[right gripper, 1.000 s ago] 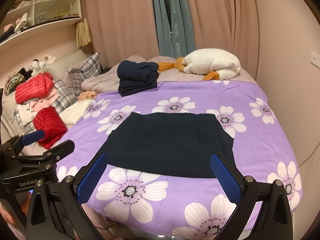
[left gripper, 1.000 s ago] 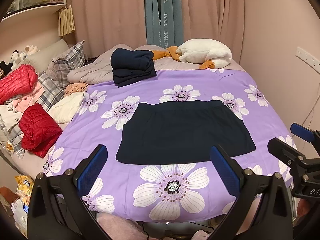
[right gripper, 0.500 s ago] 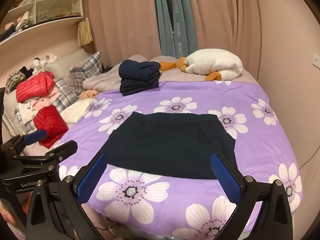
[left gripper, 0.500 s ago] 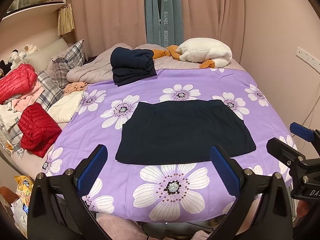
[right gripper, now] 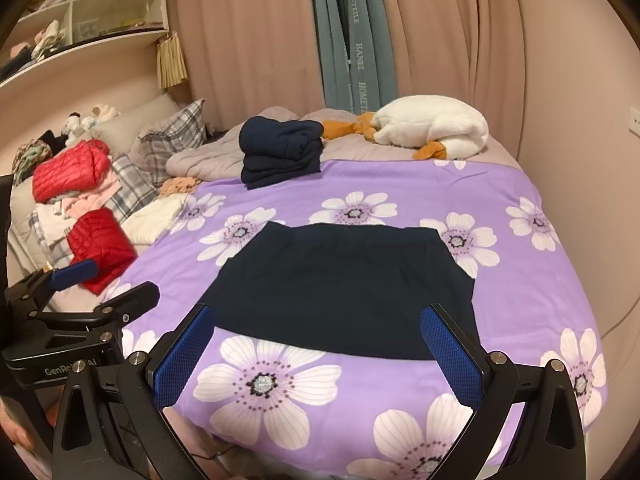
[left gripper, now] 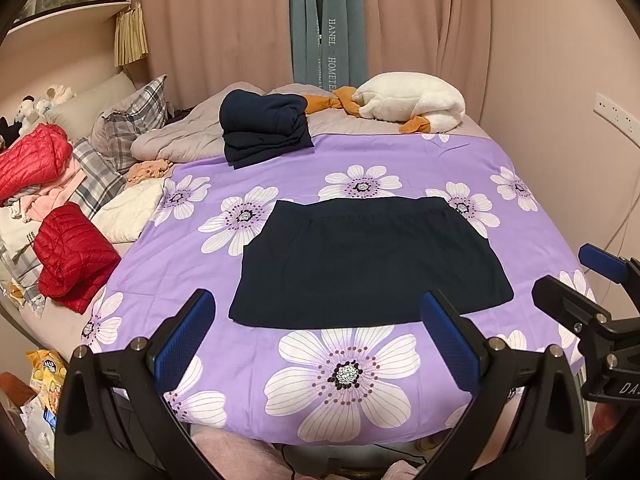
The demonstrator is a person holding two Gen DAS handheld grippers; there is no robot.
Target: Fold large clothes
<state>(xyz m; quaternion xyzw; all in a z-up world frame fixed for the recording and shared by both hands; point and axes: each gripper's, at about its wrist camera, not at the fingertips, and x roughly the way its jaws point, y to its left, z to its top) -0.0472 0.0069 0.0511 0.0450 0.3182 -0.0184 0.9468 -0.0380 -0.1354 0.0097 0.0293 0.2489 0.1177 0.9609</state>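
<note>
A dark navy garment (left gripper: 368, 264) (right gripper: 344, 284) lies spread flat on the purple flowered bedspread (left gripper: 360, 176) (right gripper: 516, 280), roughly in the middle of the bed. My left gripper (left gripper: 318, 340) hovers open over the bed's near edge, short of the garment's front hem, with nothing between its blue pads. My right gripper (right gripper: 318, 350) is open too, its fingers framing the garment's near hem from above. Each gripper shows at the edge of the other's view. A folded stack of navy clothes (left gripper: 264, 130) (right gripper: 282, 150) rests at the far side of the bedspread.
Red puffer jackets (left gripper: 68, 256) (right gripper: 100, 248), plaid pillows (left gripper: 132, 120) and loose clothes pile up along the left side. A white plush goose (left gripper: 412, 102) lies at the back. Pink curtains hang behind the bed, a wall stands close on the right, and bags sit on the floor at lower left.
Both views have shifted only slightly; the garment sits a little higher in the right wrist view. Both grippers stay open and nothing has been touched.
</note>
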